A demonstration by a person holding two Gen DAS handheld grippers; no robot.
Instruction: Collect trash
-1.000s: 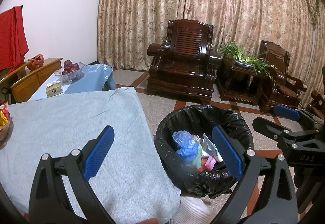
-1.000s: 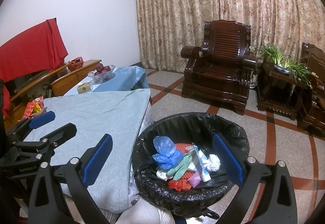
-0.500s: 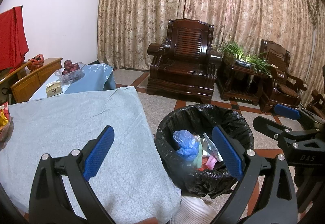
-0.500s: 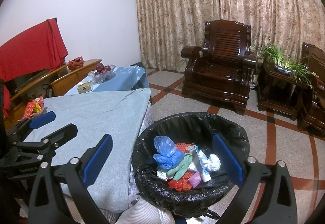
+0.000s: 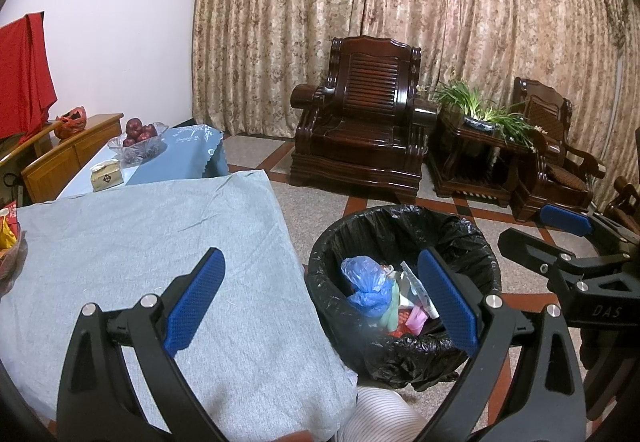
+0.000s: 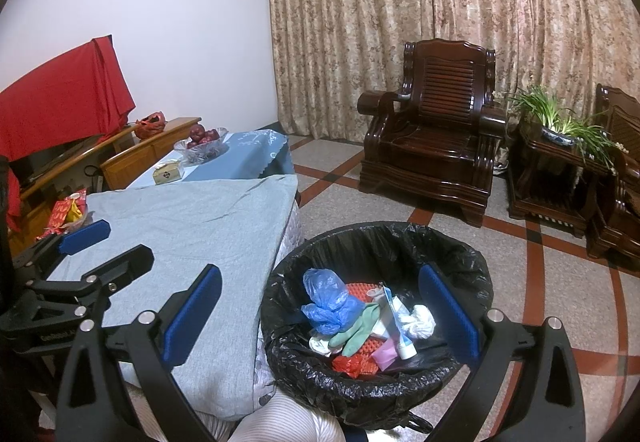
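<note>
A round bin with a black liner (image 5: 404, 219) (image 6: 376, 238) stands on the floor beside the table. Inside lie a blue plastic bag (image 5: 366, 282) (image 6: 326, 300), a green glove (image 6: 356, 330), a white tube (image 6: 400, 326), white crumpled paper (image 6: 420, 322) and red wrappers (image 6: 352, 364). My left gripper (image 5: 320, 298) is open and empty, over the table's edge and the bin. My right gripper (image 6: 320, 312) is open and empty, above the bin's near rim. Each gripper shows in the other's view, the right (image 5: 568, 238) and the left (image 6: 92, 246).
The table under a grey-blue cloth (image 5: 140, 242) (image 6: 192, 222) is at the left. Red snack packets (image 6: 66, 213) lie at its far left. A second table holds a fruit bowl (image 5: 138, 139) and a small box (image 5: 106, 173). Dark wooden armchairs (image 5: 360, 121) and a plant stand (image 5: 476, 145) stand behind.
</note>
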